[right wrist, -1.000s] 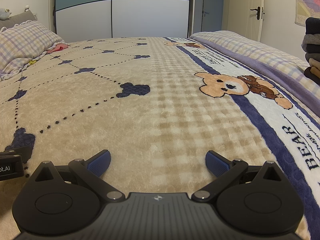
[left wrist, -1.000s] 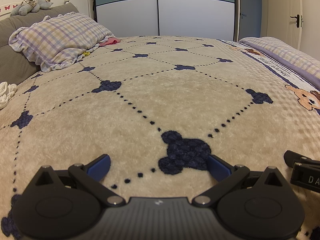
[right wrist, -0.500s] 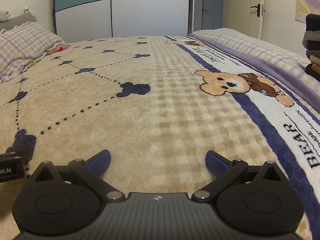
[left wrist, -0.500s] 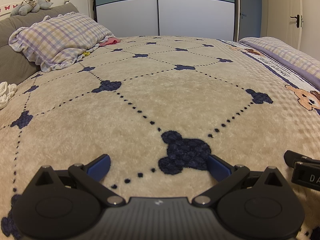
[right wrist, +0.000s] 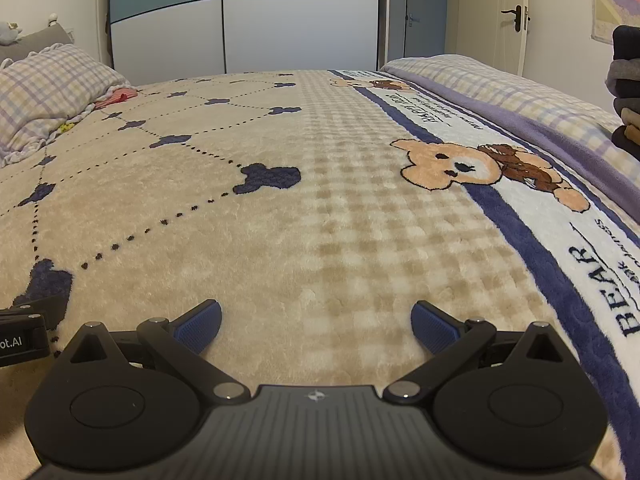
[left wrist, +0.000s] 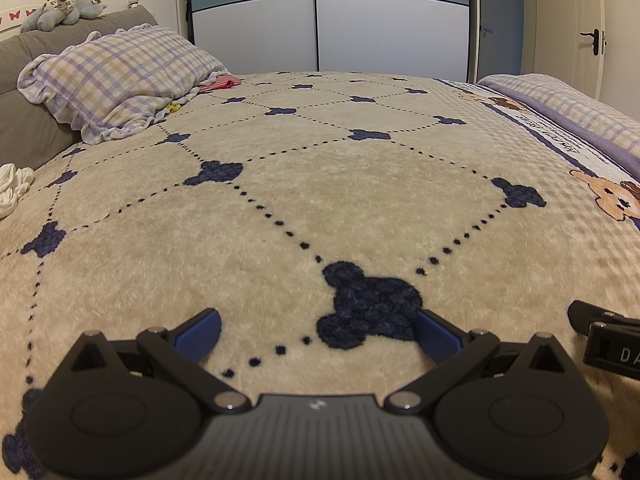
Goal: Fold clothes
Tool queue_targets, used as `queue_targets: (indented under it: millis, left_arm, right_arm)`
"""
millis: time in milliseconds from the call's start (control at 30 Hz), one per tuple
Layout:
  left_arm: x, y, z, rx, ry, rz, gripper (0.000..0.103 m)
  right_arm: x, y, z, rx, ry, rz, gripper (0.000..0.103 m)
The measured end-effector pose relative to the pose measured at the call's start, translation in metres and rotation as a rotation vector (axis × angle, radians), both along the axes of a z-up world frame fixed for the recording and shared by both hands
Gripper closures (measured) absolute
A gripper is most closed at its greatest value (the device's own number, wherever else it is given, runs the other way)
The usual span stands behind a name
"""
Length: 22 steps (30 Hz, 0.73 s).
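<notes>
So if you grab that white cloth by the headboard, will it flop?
Probably. The white cloth lies crumpled in soft folds, so it would likely droop from the open left gripper. It looks thin, so probably light. The fuzzy blanket may cling slightly.

A blanket (left wrist: pixel 320 208) covers the bed. A pillow (left wrist: pixel 120 84) lies at its far left against the headboard (left wrist: pixel 24 92), a stuffed toy (left wrist: pixel 60 8) on top. Wardrobe (left wrist: pixel 328 28) stands beyond. Stacked clothes (right wrist: pixel 626 92) sit far right.
</notes>
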<state>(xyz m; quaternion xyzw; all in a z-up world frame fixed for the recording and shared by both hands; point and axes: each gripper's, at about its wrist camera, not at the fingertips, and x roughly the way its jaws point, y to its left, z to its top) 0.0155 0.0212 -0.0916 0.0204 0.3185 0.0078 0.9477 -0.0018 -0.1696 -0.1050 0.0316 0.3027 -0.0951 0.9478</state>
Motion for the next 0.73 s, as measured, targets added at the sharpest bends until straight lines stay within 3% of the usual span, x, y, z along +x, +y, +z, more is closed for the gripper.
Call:
queue_targets:
  millis: [733]
  left_arm:
    - [0.0017,-0.0026,0.0,0.001,-0.003,0.001,0.0]
  right_arm:
    - [0.0004,-0.0031,0.0005,0.001,0.001,0.001,0.0]
